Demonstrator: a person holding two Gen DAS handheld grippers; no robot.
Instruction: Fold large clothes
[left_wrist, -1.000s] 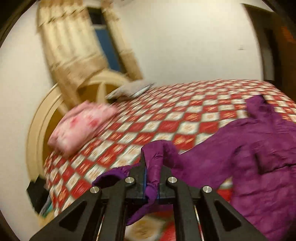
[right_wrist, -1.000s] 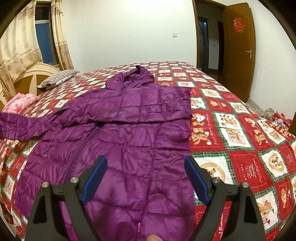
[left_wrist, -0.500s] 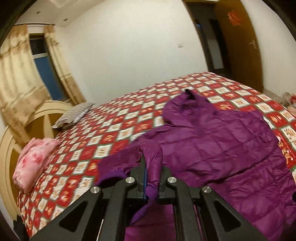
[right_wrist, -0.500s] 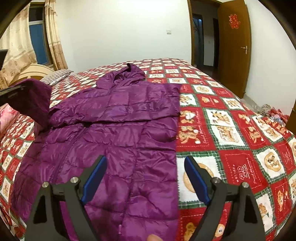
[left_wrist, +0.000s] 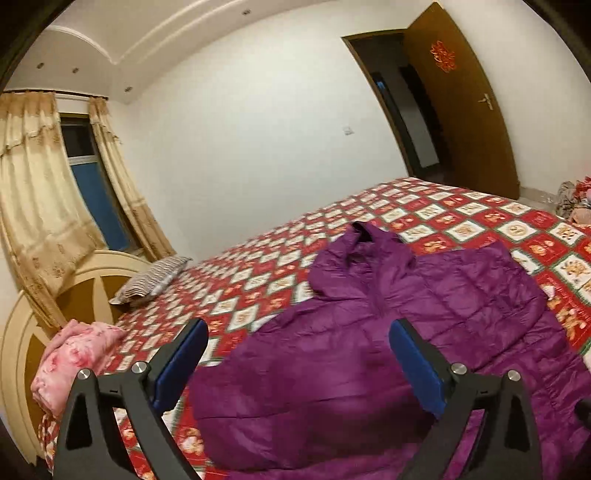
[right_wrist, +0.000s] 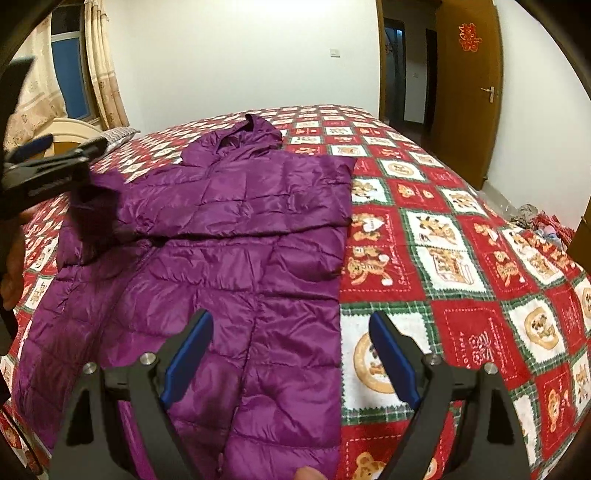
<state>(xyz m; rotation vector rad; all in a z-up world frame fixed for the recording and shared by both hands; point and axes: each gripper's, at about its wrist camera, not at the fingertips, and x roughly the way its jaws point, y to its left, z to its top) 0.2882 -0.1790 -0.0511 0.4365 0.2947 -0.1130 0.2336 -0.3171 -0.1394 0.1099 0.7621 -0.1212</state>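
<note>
Hovering above a purple jacket (left_wrist: 388, 332), the left gripper (left_wrist: 297, 360) has its blue-padded fingers (left_wrist: 181, 360) spread wide, with nothing between them and nothing touching the pads. The right gripper (right_wrist: 291, 354) is spread just as wide over the lower part of the jacket (right_wrist: 229, 266), near its right edge, and it too holds nothing. The jacket lies flat on a bed (right_wrist: 461, 236) covered by a red, white and green checked quilt, its hood toward the far wall, with one sleeve folded across the chest. The left wrist view alone shows a folded pink blanket (left_wrist: 74, 354) by the rounded cream headboard (left_wrist: 85, 273), a striped pillow (left_wrist: 155, 277) in full, and the ceiling. The right wrist view alone shows the left gripper (right_wrist: 48, 162) from the side at the left edge, above the jacket's shoulder, with a dark purple fold of fabric just under it; whether the two touch cannot be told from here. That view also shows the jacket's straight right edge against the quilt. Both views take in the curtained window (right_wrist: 70, 77) and the brown door (left_wrist: 465, 103) bearing a red ornament.
</note>
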